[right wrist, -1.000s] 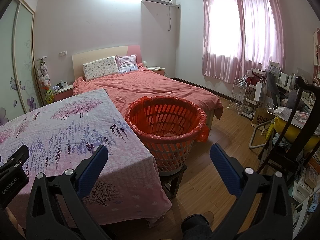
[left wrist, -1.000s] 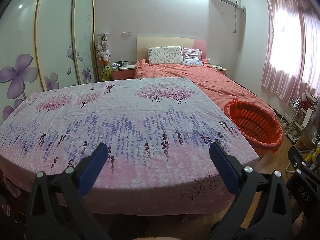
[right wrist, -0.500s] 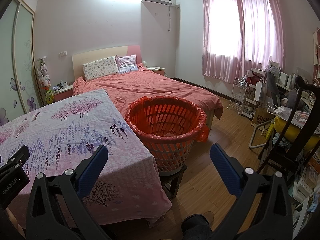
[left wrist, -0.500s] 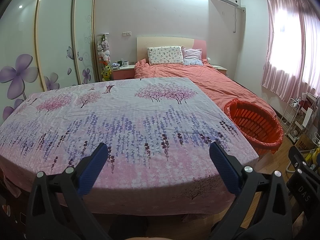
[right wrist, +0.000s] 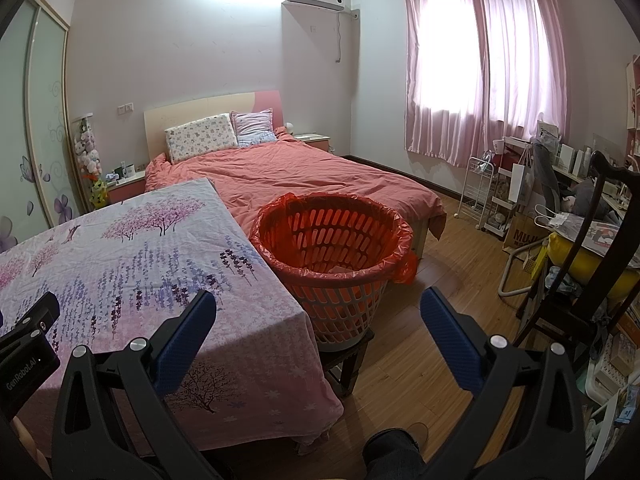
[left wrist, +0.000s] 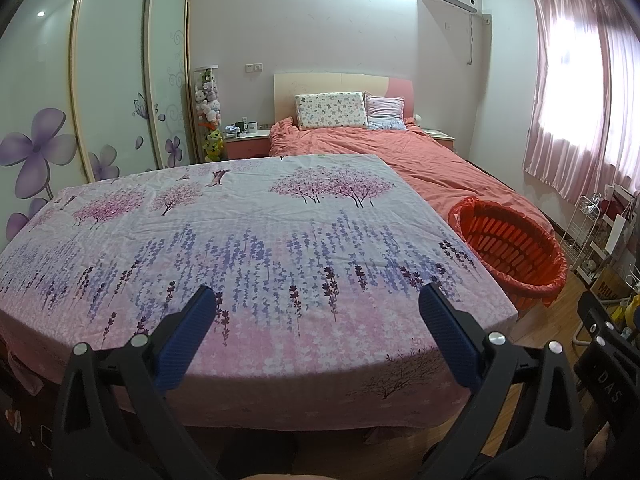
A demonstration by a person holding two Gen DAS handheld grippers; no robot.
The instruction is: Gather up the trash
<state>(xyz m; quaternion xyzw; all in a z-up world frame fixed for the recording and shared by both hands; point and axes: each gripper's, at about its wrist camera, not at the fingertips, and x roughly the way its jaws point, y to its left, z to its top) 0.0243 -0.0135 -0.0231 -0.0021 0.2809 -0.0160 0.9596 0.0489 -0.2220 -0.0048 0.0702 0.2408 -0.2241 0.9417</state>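
A red-lined laundry basket (right wrist: 334, 256) is sitting on a low dark stool (right wrist: 348, 360), just beside the flowered tablecloth (right wrist: 132, 256) and touching the foot of the salmon bed (right wrist: 304, 176). Something pale is lying at the basket's bottom, too dim to identify. The left gripper (left wrist: 316, 320) is hovering over the cloth, jaws spread wide and holding nothing. The right gripper (right wrist: 318, 320) is gaping likewise near the basket. The stool's legs are partly hidden.

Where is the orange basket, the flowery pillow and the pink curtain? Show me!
orange basket (right wrist: 390, 236): right wrist view, on its right rim, where the red bag folds over.
flowery pillow (left wrist: 331, 110): left wrist view, on the middle of its front.
pink curtain (right wrist: 508, 92): right wrist view, on a fold right of the bright window.
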